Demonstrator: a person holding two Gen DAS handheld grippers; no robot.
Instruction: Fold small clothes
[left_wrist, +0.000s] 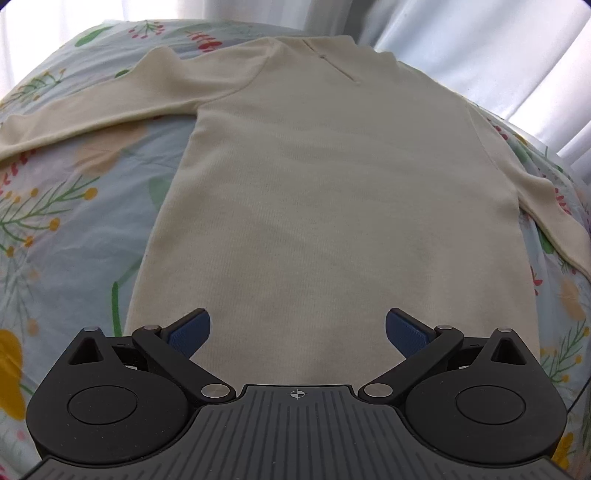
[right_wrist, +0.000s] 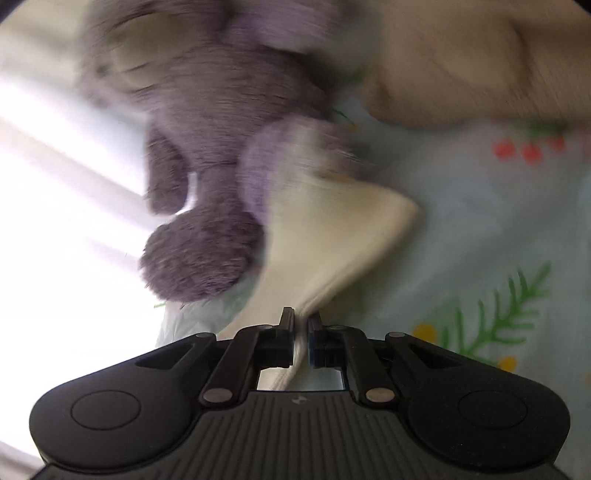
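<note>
**A:** Your right gripper (right_wrist: 301, 321) is clamped on a fold of cream cloth; the pads have pinched it tight and the fabric runs up and away from the jaws. Your left gripper (left_wrist: 297, 328) stands wide apart, with nothing between its blue pads (left_wrist: 190, 332), over the lower part of the cream top (left_wrist: 332, 206).

**B:** Is the cloth in your right gripper part of that top?

**A:** You cannot tell for sure. The right wrist view is smeared with blur, and the held piece (right_wrist: 332, 236) is cut off by the gripper body below. It matches in colour, no more.

**B:** Where does the top lie?

**A:** Flat on the flowered bedsheet (left_wrist: 74, 229), neck away from you, one sleeve (left_wrist: 92, 114) stretched out to the left. The other sleeve (left_wrist: 554, 221) runs off the frame at the right, so its cuff is out of sight. The hem is hidden behind your left gripper.

**B:** And the purple shape?

**A:** A furry purple plush toy (right_wrist: 207, 166), too blurred to make out. A tan mass (right_wrist: 461, 66) beyond it is too blurred to name.
</note>
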